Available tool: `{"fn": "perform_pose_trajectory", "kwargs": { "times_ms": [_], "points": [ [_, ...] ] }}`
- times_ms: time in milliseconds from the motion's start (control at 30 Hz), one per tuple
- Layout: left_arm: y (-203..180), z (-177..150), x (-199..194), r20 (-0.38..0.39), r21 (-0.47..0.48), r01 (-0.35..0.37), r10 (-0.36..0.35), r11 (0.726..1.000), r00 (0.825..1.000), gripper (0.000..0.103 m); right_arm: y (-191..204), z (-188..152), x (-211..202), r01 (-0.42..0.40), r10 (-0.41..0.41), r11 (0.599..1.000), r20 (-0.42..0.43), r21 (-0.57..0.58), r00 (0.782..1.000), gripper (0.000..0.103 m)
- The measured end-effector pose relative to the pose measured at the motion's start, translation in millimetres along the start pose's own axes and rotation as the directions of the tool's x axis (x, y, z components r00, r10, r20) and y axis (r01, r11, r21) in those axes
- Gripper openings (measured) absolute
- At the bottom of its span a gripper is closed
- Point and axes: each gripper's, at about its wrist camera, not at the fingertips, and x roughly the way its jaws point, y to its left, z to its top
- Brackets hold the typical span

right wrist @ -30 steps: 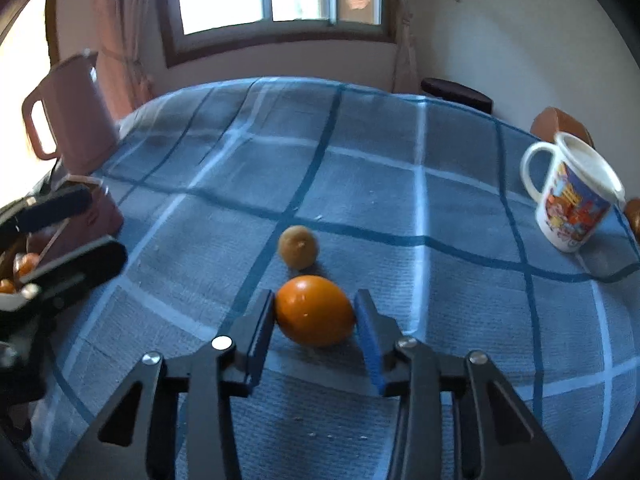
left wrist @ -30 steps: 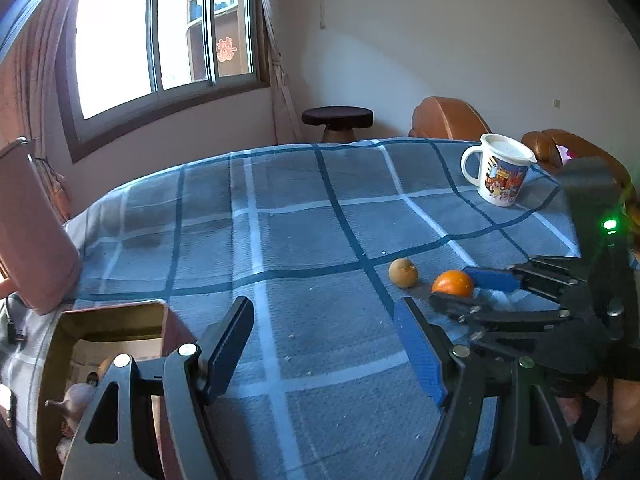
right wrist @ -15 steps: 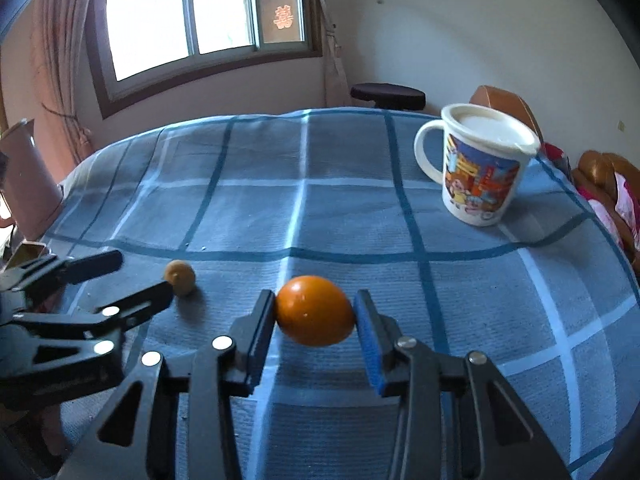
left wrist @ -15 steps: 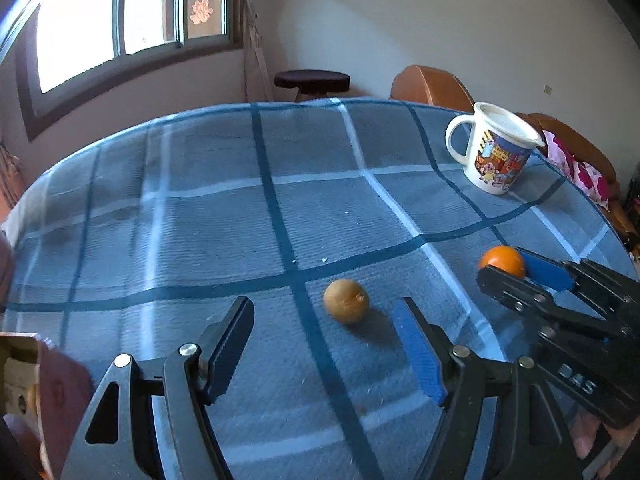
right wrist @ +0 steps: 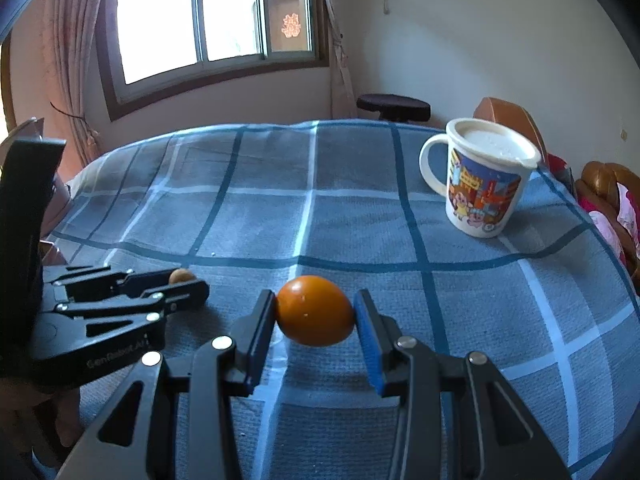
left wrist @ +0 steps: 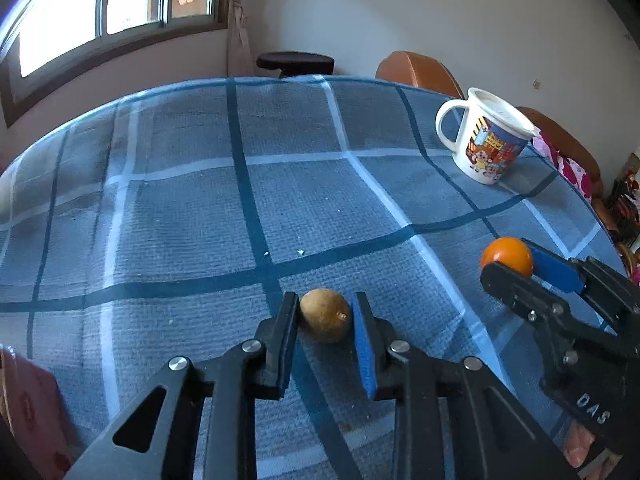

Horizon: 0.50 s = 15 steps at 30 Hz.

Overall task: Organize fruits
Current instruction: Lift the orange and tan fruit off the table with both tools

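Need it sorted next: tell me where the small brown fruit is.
In the left wrist view the small brown fruit sits low and centre on the blue checked tablecloth, pinched in the left claw, left of the orange.

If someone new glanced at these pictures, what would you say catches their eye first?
Probably the bright orange, clamped in the right gripper and held just above the blue checked tablecloth. Next, the left gripper, whose jaws have just closed on a small brown fruit lying on the cloth. The cartoon-printed mug at the far right stands out too.
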Motion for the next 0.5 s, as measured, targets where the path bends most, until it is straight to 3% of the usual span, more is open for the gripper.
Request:
{"fn": "perform_pose_trajectory", "kwargs": {
  "times_ms": [500],
  "points": [
    [1, -12, -34, 0.145, -0.008, -0.042, 0.042, 0.999, 0.988, 0.028, 11, -3, -22, 0.009, -0.003, 0.999, 0.120, -0.054, 0.993, 0.043]
  ]
}}
